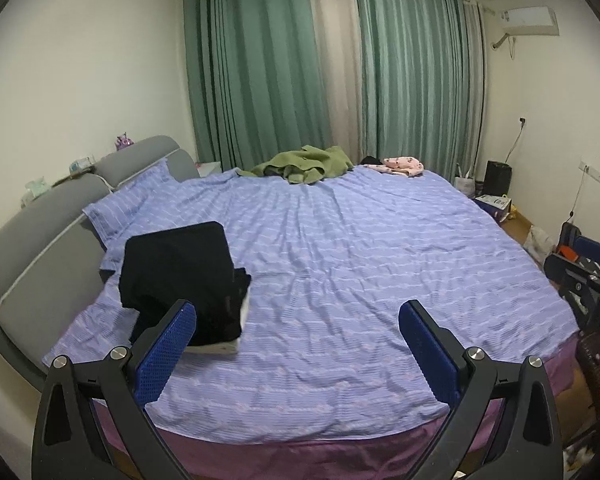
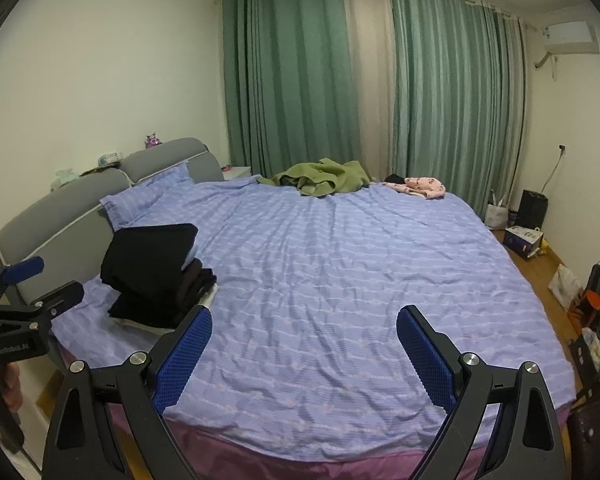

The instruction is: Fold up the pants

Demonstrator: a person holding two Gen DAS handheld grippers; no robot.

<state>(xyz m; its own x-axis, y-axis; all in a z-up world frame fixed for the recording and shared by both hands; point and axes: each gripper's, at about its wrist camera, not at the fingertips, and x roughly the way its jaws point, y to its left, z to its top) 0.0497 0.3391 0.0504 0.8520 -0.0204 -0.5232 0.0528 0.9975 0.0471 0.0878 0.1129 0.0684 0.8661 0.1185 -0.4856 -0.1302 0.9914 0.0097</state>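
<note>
Left gripper (image 1: 298, 322) and right gripper (image 2: 304, 326) hover wide apart, empty, over bed (image 2: 340, 264); folded black pants (image 2: 152, 264) apparently stacked aside, finished.

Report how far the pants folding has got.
Done: a stack of folded dark clothes sits near the headboard. In hand: nothing; the left hand-held gripper and right hand-held gripper are both open and empty above the bedsheet. Possibly left: the crumpled green garment and pink garment at the far edge.
</note>
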